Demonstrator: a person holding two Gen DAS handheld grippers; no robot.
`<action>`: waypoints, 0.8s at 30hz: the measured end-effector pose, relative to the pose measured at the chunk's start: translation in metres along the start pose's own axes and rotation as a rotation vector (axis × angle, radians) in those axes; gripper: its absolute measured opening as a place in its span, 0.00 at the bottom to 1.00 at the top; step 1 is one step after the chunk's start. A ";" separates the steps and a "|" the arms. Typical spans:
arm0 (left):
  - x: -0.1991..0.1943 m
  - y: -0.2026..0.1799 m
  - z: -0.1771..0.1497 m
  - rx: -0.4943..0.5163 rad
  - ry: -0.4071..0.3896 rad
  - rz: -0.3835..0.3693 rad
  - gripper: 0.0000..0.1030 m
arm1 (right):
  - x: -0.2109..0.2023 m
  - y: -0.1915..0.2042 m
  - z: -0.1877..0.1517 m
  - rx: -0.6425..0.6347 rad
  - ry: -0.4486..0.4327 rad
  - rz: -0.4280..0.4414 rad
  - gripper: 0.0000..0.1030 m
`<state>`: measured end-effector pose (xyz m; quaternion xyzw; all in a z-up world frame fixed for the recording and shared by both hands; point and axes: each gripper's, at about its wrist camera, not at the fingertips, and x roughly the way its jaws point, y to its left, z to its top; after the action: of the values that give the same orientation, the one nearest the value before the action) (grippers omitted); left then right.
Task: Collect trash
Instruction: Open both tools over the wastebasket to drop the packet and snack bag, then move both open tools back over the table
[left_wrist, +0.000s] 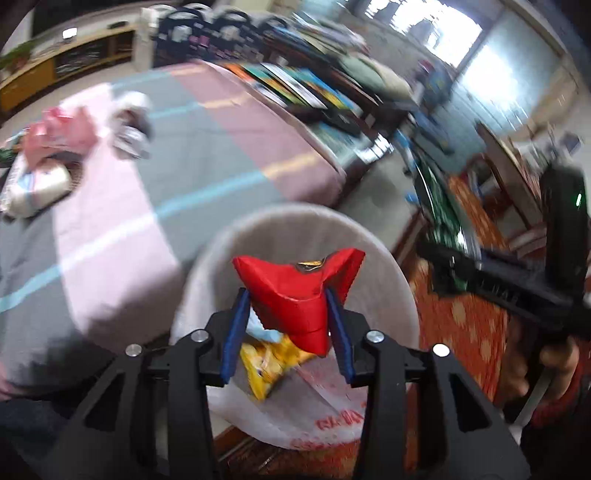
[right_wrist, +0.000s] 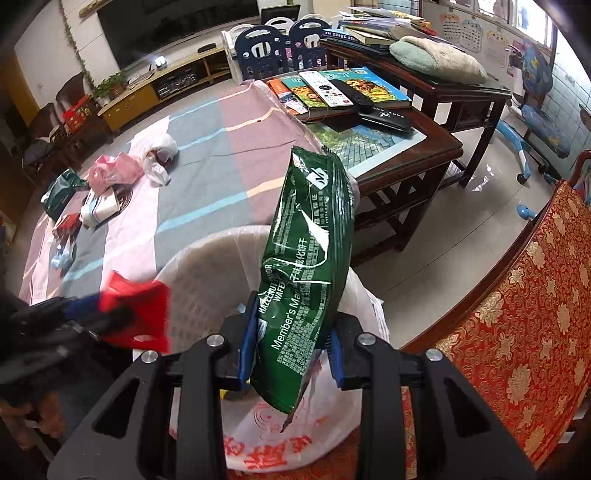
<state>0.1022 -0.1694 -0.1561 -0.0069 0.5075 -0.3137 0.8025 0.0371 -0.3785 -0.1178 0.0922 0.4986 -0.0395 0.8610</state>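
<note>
Red wrapper sits between the blue fingers of my left gripper, directly above the white lined bin, so it should fall onto the yellow packet inside; whether the pads press it or have let go I cannot tell. Green wafer bag is pinched upright at its lower end by my right gripper, over the same bin to follow. Both grippers tilt steeply down at the bin's near side, more litter lying far left on the striped tabletop.
</note>
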 end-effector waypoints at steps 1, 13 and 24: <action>0.009 -0.009 -0.004 0.022 0.030 -0.004 0.55 | 0.000 0.000 -0.004 -0.007 0.011 0.005 0.32; -0.002 0.038 -0.006 -0.090 -0.016 0.165 0.81 | 0.023 0.014 -0.017 0.014 0.127 0.048 0.68; -0.071 0.199 -0.014 -0.424 -0.169 0.457 0.85 | 0.057 0.093 0.034 -0.068 0.117 0.060 0.72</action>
<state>0.1686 0.0309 -0.1710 -0.0857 0.4815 -0.0109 0.8722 0.1099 -0.2932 -0.1397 0.0800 0.5462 0.0088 0.8338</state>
